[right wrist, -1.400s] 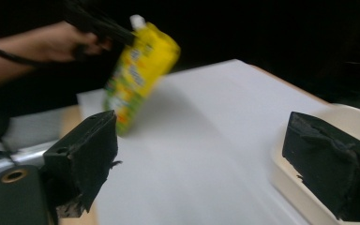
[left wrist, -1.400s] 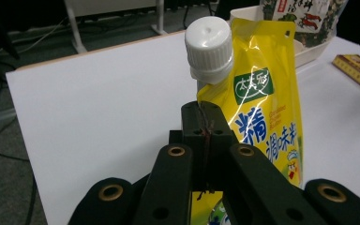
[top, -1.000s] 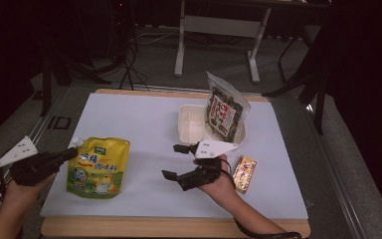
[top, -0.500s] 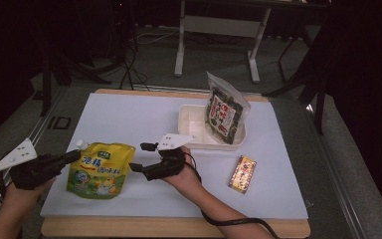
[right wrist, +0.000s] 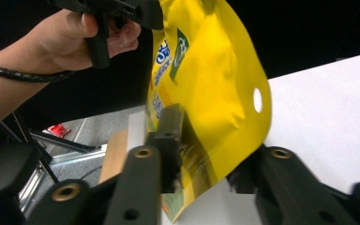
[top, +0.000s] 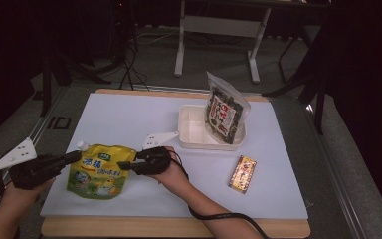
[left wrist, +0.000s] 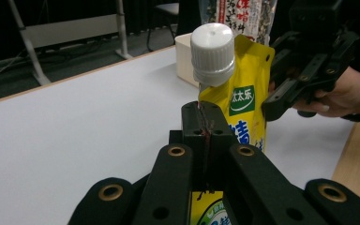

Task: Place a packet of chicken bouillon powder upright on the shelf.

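Table (top: 129, 114): wood edge, white sheet on top | white tray (top: 194, 130) far centre-right | gold packet (top: 242, 174) flat, near right | yellow pouch (top: 99, 172) near left

left gripper (left wrist: 205, 123) clamping yellow pouch (left wrist: 241, 110), white cap (left wrist: 212, 52)

The yellow pouch (top: 101, 171) between the two grippers looked like glossy, smooth plastic film, slightly creased, with a ribbed white plastic cap (left wrist: 212, 52). The left gripper (top: 64, 159) and right gripper (top: 126, 165) were matt black plastic with brass-coloured rivets. Beneath them, the table cover (top: 129, 119) looked matt, smooth and white, edged by pale wood.
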A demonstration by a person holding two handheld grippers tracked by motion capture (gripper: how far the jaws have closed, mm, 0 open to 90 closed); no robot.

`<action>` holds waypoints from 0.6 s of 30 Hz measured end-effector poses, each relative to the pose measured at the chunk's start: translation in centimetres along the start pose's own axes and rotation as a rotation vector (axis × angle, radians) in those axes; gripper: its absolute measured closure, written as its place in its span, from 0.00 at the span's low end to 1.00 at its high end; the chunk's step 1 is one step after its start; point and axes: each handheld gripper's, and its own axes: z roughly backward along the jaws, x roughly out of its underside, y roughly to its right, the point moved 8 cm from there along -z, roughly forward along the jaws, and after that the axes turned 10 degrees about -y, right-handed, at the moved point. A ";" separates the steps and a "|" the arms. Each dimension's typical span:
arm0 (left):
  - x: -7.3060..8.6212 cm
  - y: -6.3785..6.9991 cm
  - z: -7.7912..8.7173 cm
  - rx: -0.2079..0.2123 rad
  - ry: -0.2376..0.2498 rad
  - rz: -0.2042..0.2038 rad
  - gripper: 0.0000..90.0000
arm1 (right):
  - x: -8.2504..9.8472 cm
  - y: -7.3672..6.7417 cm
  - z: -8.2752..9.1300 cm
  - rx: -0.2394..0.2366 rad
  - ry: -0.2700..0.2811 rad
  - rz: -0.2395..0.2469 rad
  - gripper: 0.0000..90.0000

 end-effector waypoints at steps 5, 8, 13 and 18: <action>-0.3 -0.1 0.1 0.007 0.006 0.000 1.00 | -0.2 0.0 0.0 -0.040 -0.004 -0.015 1.00; -0.7 -0.1 0.1 0.013 -0.006 -0.012 1.00 | -0.4 -0.5 0.4 -0.050 -0.020 -0.019 1.00; -1.5 0.3 -0.3 0.065 0.012 -0.017 1.00 | -1.1 -0.9 1.9 -0.046 -0.013 -0.032 1.00; -2.4 0.8 -1.4 0.143 0.029 -0.026 0.99 | -1.3 -1.1 3.9 -0.019 -0.027 -0.035 1.00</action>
